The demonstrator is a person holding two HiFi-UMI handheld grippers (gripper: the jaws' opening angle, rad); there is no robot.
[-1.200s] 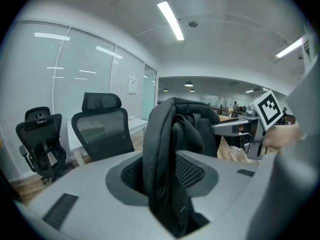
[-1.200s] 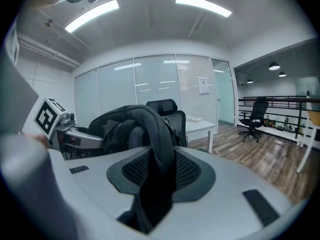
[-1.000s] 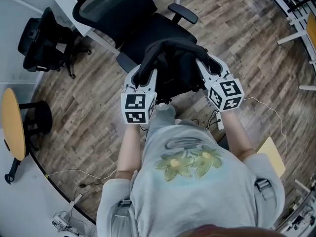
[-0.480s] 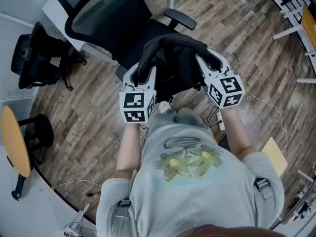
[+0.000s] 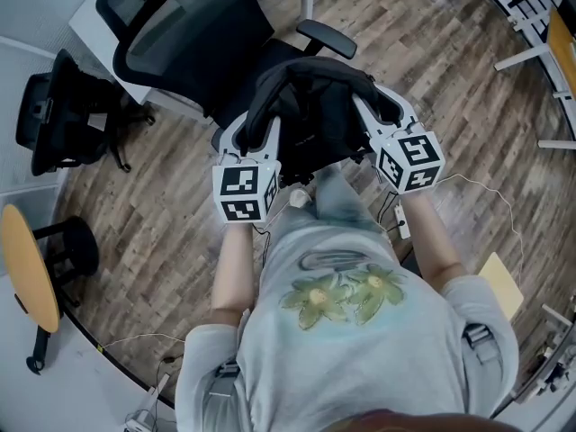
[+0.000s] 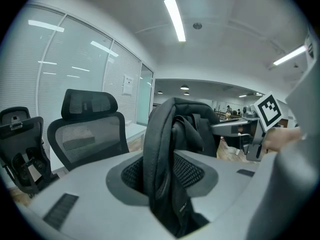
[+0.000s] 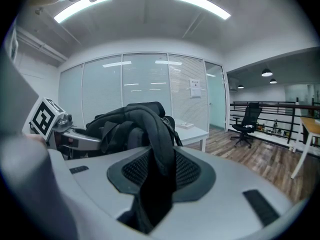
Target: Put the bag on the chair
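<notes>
A black bag (image 5: 310,106) hangs between my two grippers, over the front of the seat of a black mesh-backed office chair (image 5: 180,25). My left gripper (image 5: 256,133) is shut on the bag's left strap (image 6: 160,154), which runs up between its jaws. On the other side, my right gripper (image 5: 373,115) is shut on a second strap (image 7: 157,149). In the left gripper view the chair (image 6: 87,129) stands behind and left of the bag, and the right gripper (image 6: 250,126) shows past it. The right gripper view shows the left gripper (image 7: 65,129) beyond the bag.
A second black chair (image 5: 63,106) stands at the left beside a white desk (image 5: 99,16). A round orange-topped table (image 5: 27,259) is at the lower left. Cables (image 5: 477,187) lie on the wood floor. Another chair (image 7: 247,121) stands far off at the right.
Both grippers have carried the bag a little forward, farther over the chair seat. The grips on the straps are unchanged.
</notes>
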